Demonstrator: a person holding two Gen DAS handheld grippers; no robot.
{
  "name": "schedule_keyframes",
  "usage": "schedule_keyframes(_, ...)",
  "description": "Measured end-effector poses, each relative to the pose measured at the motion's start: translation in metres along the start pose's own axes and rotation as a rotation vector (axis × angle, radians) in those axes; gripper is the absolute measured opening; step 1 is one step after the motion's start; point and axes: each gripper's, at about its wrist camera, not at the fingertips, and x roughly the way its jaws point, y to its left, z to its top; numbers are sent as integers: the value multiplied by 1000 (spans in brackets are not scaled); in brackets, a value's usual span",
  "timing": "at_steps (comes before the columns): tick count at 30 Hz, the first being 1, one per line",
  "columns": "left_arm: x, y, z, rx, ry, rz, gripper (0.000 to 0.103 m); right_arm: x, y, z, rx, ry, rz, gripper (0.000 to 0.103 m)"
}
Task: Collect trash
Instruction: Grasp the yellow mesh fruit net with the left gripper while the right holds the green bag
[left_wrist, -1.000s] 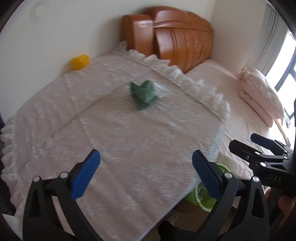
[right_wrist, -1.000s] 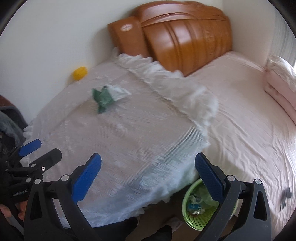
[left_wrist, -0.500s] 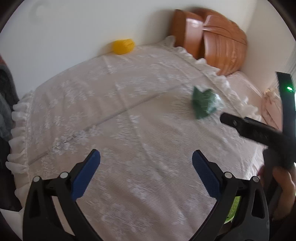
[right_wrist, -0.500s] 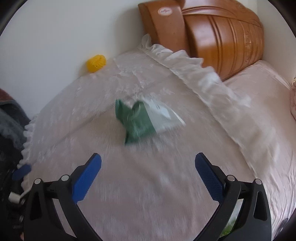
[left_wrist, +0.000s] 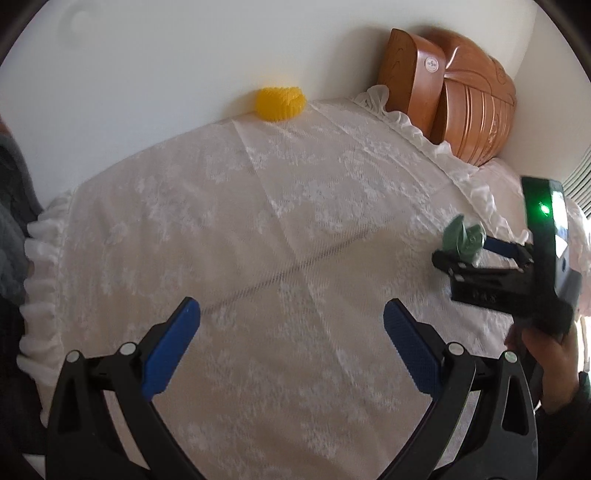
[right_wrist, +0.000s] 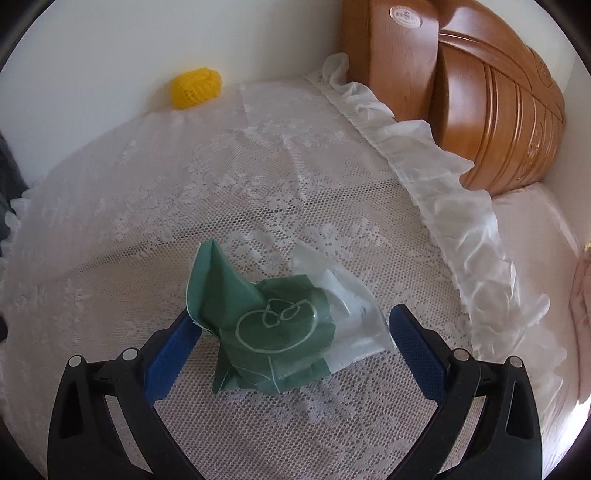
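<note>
While the wrapper (right_wrist: 273, 328), crumpled green w/ a clear plastic part on its right, lies on the lace cloth (right_wrist: 258, 192), the right gripper (right_wrist: 293, 339) sits around it w/ fingers spread wide. Left blue pad (right_wrist: 171, 354) is touching or just beside the wrapper's left edge; right pad (right_wrist: 417, 354) is just beside the clear plastic tip. Can't tell if either pad actually presses it; nothing is clamped. Wrapper rests flat on the cloth, between the two pads.

From the left wrist view, the same wrapper (left_wrist: 463, 240) shows far right, w/ the right gripper (left_wrist: 476, 254) reaching in from the right side, a green light lit on its body, a hand (left_wrist: 546, 354) on the grip.

Left gripper (left_wrist: 291, 343) hangs over the near-middle of the cloth (left_wrist: 221, 221), fingers wide apart, holding nothing, well apart from the wrapper.

A yellow mesh ball (right_wrist: 195, 86) sits at the cloth's far edge against the white wall (right_wrist: 110, 48), well apart from both grippers. Wooden headboard (right_wrist: 480, 103) stands at the far right corner, past the cloth's ruffled hem (right_wrist: 443, 184). Pink bedsheet (right_wrist: 535, 236) lies right of the hem.
</note>
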Motion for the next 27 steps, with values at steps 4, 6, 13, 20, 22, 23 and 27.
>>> schedule_keyframes(4, 15, 6, 28, 9, -28, 6, 95, -5, -7, 1, 20, -7, 24, 89)
schedule_keyframes(6, 27, 9, 47, 23, -48, 23, 95, -11, -10, 1, 39, -16, 41, 84)
schedule_keyframes(13, 95, 7, 141, 46, -99, 72, 95, -32, -26, -4, 175, -35, 111, 83)
schedule_keyframes(20, 173, -8, 212, 35, -100, 162, 95, -60, -37, -15, 257, -52, 110, 83)
schedule_keyframes(22, 195, -9, 225, 22, -66, 187, 95, -67, -39, -18, 271, -59, 102, 83)
schedule_keyframes(23, 203, -9, 229, 8, -59, 196, 92, -69, -40, -19, 276, -61, 95, 83)
schedule_keyframes(27, 226, -2, 242, -69, -21, 210, 77, -75, -44, -21, 293, -65, 84, 83)
